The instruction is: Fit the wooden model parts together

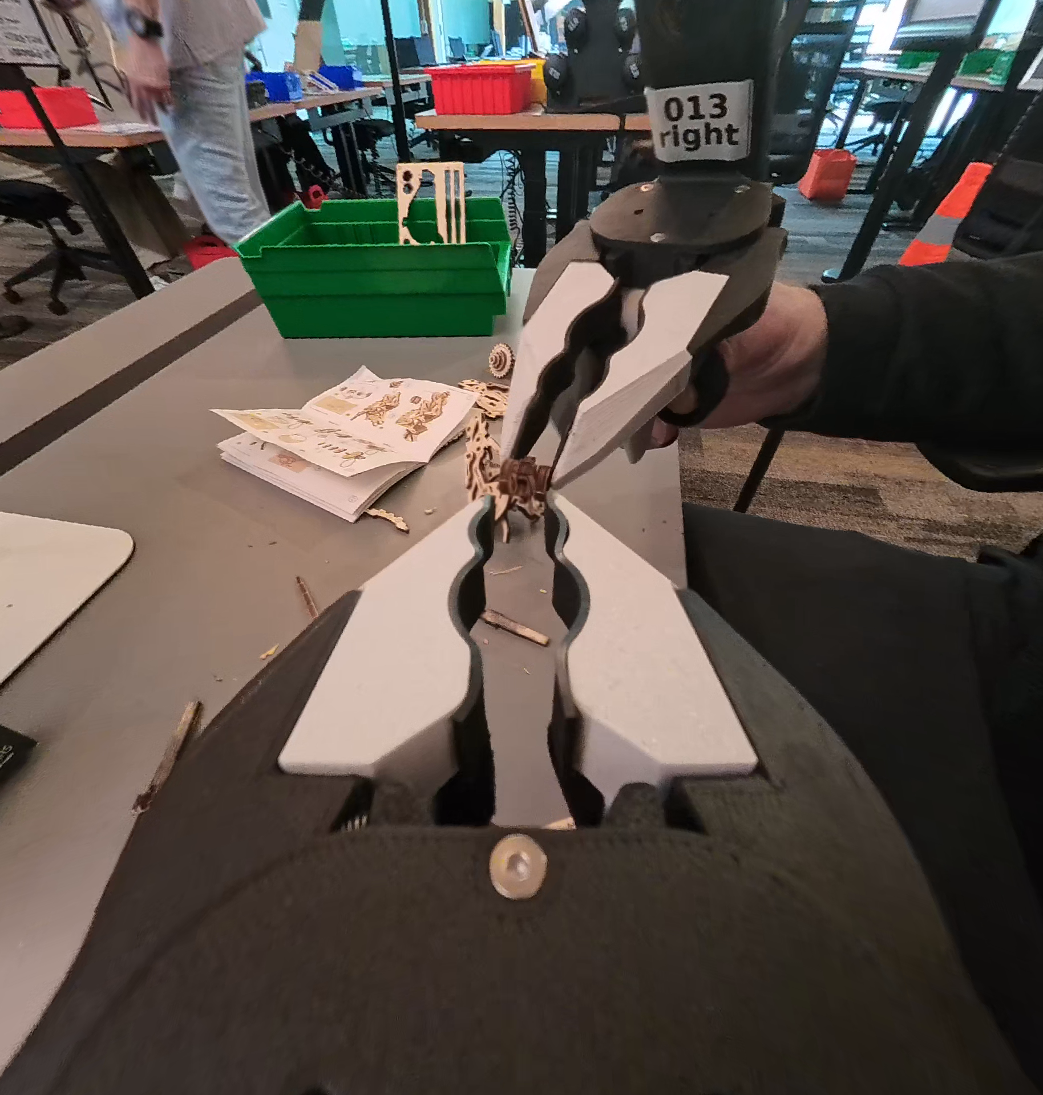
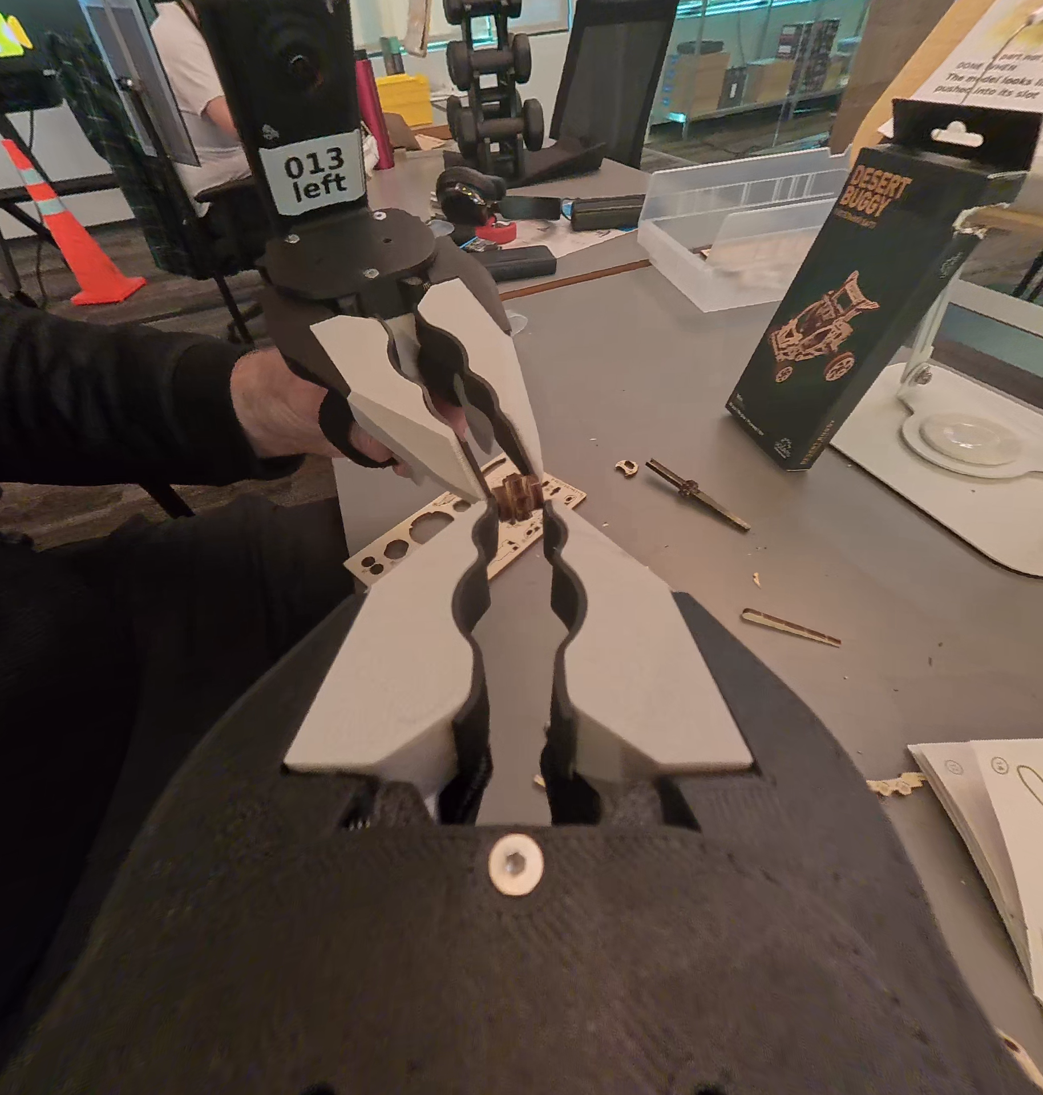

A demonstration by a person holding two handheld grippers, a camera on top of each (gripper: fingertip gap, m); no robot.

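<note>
Left wrist view: a small wooden model piece (image 1: 516, 483), its long axis roughly upright, is held above the grey table (image 1: 151, 474), pinched between the tips of the left gripper (image 1: 519, 509) and the right gripper (image 1: 534, 474), both narrowly parted and clamped on it, with a booklet (image 1: 353, 438) and green bin (image 1: 377, 278) behind. Right wrist view: the same dark toothed piece (image 2: 516, 495) sits gripped where both sets of tips meet, above a cut-out wooden sheet (image 2: 424, 533), a dark box (image 2: 863, 308) standing well apart.
</note>
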